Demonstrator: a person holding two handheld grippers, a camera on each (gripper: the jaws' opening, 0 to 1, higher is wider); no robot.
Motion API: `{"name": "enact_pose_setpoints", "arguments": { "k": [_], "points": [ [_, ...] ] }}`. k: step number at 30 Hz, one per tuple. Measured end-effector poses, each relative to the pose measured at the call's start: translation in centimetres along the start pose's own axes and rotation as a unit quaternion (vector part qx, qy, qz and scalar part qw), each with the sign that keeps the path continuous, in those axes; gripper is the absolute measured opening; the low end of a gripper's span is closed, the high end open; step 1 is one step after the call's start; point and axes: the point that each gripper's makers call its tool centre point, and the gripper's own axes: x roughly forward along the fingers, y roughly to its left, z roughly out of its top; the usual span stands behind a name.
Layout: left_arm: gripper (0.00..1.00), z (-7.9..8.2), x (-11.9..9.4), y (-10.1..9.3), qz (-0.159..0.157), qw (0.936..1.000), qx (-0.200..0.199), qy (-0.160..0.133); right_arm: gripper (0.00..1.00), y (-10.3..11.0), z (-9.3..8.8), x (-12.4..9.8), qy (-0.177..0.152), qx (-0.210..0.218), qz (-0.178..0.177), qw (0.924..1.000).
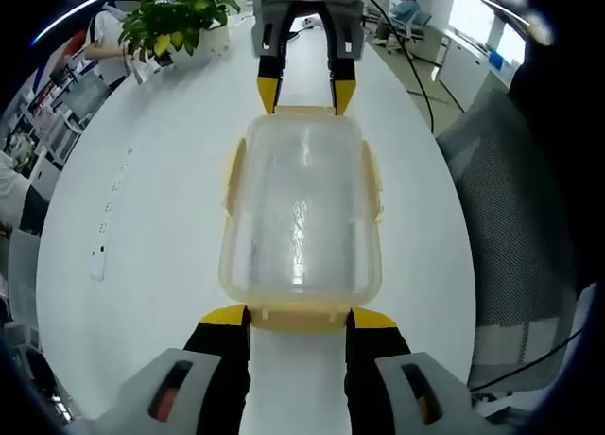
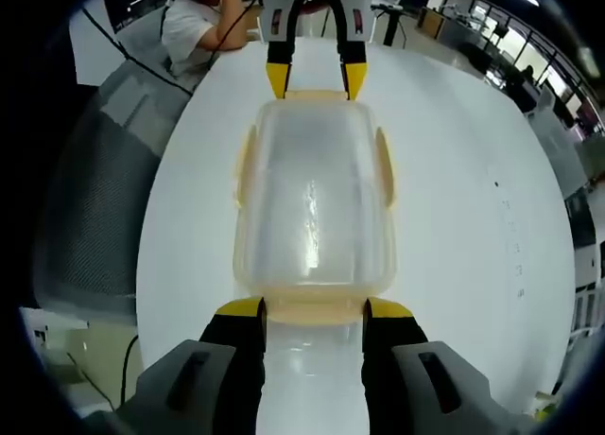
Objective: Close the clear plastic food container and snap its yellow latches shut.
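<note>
Latching step in hand, by the look of it: clear container (image 1: pixel 301 217) centre frame on the white table (image 1: pixel 142 227), lid seated. Left gripper (image 1: pixel 299 314), jaws spread, straddling the near end latch (image 1: pixel 301 314); right gripper (image 2: pixel 313 307), likewise spread, at the opposite end latch (image 2: pixel 315 307). Side latches (image 1: pixel 372 182) apparently flared out. Next, probably: pressing both end latches down to snap.

The left black claw with yellow tips (image 1: pixel 299 316) stands with jaws apart, its tips at the near end of the clear plastic food container (image 1: pixel 301 217). The right black, yellow-tipped claw (image 2: pixel 315 308) faces it from the opposite end, jaws likewise spread.
</note>
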Motion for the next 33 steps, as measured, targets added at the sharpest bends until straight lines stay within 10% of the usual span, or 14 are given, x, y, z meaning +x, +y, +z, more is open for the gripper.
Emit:
{"name": "enact_pose_setpoints", "arguments": {
  "k": [33],
  "points": [
    [0.34,5.7,3.1,-0.5,-0.015,0.9993,0.015,-0.030,0.37,1.1,-5.9,-2.1,0.010,0.019,-0.002,0.9998]
  ]
}}
